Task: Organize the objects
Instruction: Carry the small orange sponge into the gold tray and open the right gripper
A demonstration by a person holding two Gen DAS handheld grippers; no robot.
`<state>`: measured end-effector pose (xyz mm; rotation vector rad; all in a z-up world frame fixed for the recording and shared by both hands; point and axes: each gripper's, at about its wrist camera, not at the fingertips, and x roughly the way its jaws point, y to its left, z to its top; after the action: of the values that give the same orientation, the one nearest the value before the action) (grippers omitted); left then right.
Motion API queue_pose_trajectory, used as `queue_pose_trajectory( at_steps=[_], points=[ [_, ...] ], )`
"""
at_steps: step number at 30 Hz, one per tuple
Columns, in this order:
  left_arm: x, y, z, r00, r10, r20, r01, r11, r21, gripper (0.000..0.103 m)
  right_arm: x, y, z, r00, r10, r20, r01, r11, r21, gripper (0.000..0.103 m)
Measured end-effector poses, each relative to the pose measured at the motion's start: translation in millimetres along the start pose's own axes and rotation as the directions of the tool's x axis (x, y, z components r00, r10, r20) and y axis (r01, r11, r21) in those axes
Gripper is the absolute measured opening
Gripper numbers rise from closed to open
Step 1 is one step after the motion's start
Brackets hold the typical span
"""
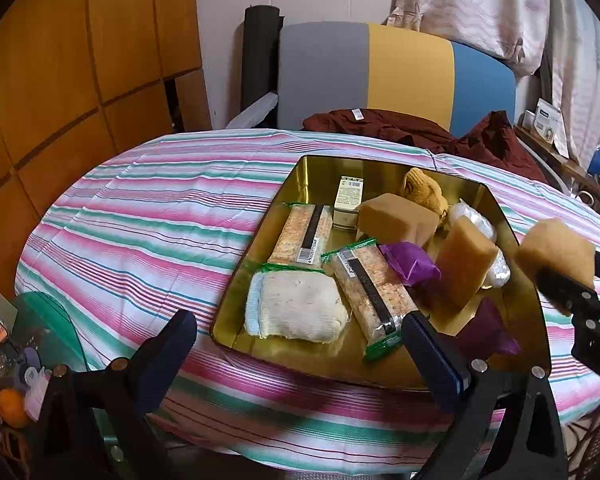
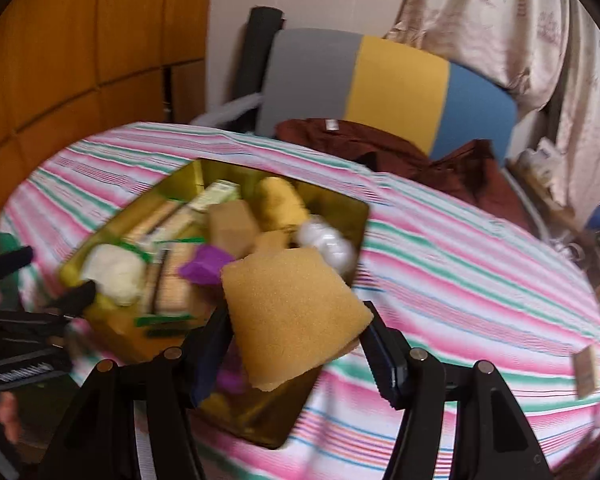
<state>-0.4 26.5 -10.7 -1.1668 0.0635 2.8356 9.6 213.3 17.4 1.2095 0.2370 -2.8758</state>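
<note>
A gold tray [image 1: 512, 216] sits on the striped tablecloth and holds two cracker packets [image 1: 306, 232], a folded cream cloth [image 1: 300, 306], purple wrappers [image 1: 410, 262], two tan sponges [image 1: 464, 264], a small box [image 1: 348, 196] and a yellow knitted item [image 1: 422, 190]. My left gripper [image 1: 300, 344] hangs open and empty over the tray's near edge. My right gripper [image 2: 296, 332] is shut on another tan sponge [image 2: 296, 316], held above the tray's right side; the left wrist view shows this sponge [image 1: 556, 252] at its right edge.
A chair with a grey, yellow and blue back [image 1: 404, 72] stands behind the table, a maroon garment [image 1: 412, 132] draped by it. A small card [image 2: 586, 372] lies on the cloth at the right. Wooden cabinets [image 1: 60, 80] are at the left, an orange [image 1: 10, 406] low beside the table.
</note>
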Motion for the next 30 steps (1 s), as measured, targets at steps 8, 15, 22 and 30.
queue_pose_trajectory(
  at_steps=[8,15,22,30],
  points=[
    [-2,-3,-1,1.000,-0.002,-0.002,0.002,1.000,0.011,0.103,33,7,-9,0.989,-0.084,-0.118,0.068,0.989,-0.130,0.064],
    [2,1,0,1.000,0.002,-0.012,-0.002,1.000,0.001,0.103,43,17,-6,0.980,0.127,-0.157,-0.131,0.991,-0.019,0.065],
    [8,4,-3,0.999,-0.011,-0.040,0.011,1.000,-0.017,0.103,25,5,-7,0.991,0.066,-0.115,-0.068,0.997,-0.018,0.067],
    [10,-2,-6,0.999,-0.007,-0.044,0.007,1.000,0.006,0.103,22,-6,-5,0.985,0.126,-0.119,-0.121,0.992,0.046,0.068]
  ],
)
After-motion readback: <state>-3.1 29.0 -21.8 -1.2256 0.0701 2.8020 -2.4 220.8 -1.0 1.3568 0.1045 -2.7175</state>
